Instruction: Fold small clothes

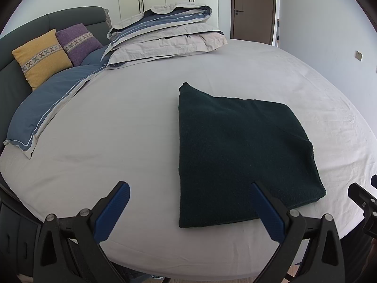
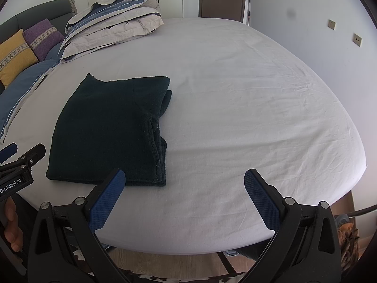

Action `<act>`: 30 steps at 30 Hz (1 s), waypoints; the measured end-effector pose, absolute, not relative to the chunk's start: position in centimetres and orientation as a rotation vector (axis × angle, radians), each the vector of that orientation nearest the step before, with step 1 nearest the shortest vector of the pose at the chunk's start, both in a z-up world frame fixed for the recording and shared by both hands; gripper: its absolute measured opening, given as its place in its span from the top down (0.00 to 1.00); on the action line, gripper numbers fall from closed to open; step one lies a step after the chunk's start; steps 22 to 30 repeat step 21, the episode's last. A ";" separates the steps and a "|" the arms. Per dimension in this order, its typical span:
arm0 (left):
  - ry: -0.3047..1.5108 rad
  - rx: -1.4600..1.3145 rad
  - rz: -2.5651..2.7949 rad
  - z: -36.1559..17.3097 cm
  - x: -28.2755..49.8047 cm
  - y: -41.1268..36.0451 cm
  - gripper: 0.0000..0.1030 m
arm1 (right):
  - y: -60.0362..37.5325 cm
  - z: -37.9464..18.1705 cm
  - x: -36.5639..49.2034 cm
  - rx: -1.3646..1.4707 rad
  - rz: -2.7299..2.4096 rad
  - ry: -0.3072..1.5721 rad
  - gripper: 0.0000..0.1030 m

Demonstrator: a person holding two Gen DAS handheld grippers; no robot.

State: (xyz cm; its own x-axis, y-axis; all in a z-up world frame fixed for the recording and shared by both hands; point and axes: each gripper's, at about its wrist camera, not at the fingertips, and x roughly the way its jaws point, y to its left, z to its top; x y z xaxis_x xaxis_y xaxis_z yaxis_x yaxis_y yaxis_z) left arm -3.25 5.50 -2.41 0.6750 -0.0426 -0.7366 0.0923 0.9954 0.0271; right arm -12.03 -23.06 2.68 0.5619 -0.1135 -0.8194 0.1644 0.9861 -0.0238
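Lying folded on the bed sheet [image 2: 235,94] at ten o'clock, the dark knit sweater [image 2: 108,129] looks soft, floppy — best pinched at its layered edge — while left gripper [image 1: 190,210] and right gripper [image 2: 183,195] gape wide, empty.

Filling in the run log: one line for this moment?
garment: dark, folded, flat on bed | left gripper: open, empty | right gripper: open, empty

From my left wrist view, the right finger [image 1: 268,212] covers part of the dark folded garment [image 1: 235,153] near the bed's [image 1: 141,141] front edge. The yellow cushion [image 2: 14,56] is cut off at the right view's left side.
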 end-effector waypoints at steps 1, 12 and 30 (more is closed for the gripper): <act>0.827 0.064 -0.076 -2.4 -3.3 5.5 0.00 | -23.1 2.7 -12.0 0.058 -0.162 0.962 0.00; 0.828 0.064 -0.076 -2.4 -3.2 5.5 0.00 | -23.2 2.3 -12.1 0.058 -0.160 0.966 0.00; 0.816 0.061 -0.070 -2.6 -3.3 5.6 0.00 | -23.7 1.9 -12.2 0.072 -0.161 0.976 0.00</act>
